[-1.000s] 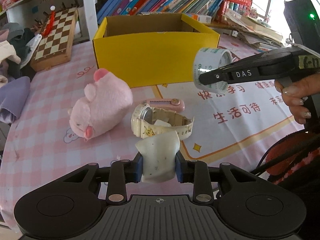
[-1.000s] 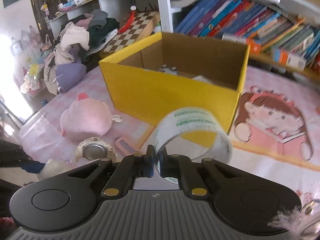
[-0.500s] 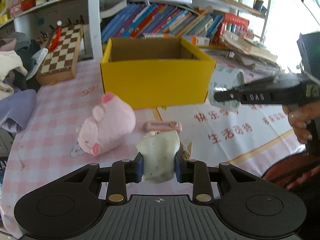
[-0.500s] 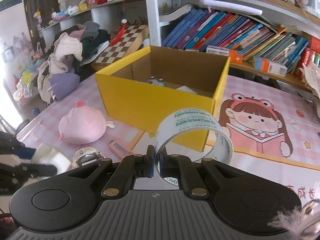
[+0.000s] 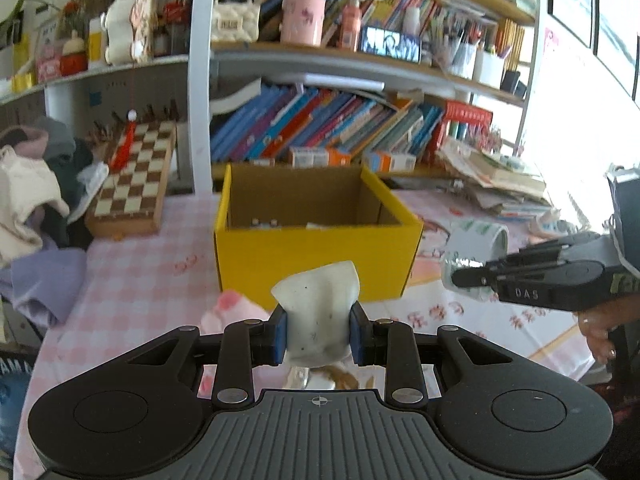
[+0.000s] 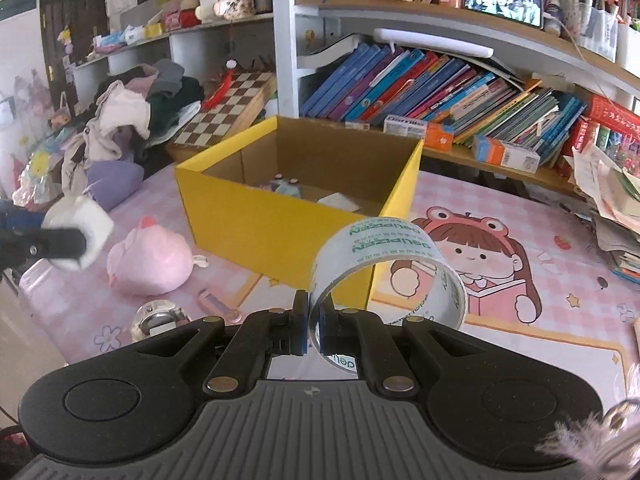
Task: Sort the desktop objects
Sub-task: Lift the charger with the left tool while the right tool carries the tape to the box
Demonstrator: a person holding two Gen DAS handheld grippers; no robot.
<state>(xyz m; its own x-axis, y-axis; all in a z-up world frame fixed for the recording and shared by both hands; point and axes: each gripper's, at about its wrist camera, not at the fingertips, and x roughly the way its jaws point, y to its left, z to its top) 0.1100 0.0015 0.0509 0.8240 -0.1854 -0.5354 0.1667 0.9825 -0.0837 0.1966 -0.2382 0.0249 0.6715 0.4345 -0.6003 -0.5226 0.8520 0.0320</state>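
Left gripper (image 5: 318, 338), pads clamped on a white strap (image 5: 316, 304), holds it aloft before the yellow box (image 5: 316, 256). Right gripper (image 6: 314, 330) pinches the wall of a tape roll (image 6: 390, 268) just short of the box's near corner (both presumably bound inside). Plush (image 6: 150, 258), watch (image 6: 160, 316) and comb (image 6: 218, 304) lie on the table.

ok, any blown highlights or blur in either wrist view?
Left wrist: the window at right is blown out white, washing out the paper stack; strong fisheye bends the shelf. Right wrist: the left edge is overexposed, and the white object in the left tongs looks soft; the tape is sharp.
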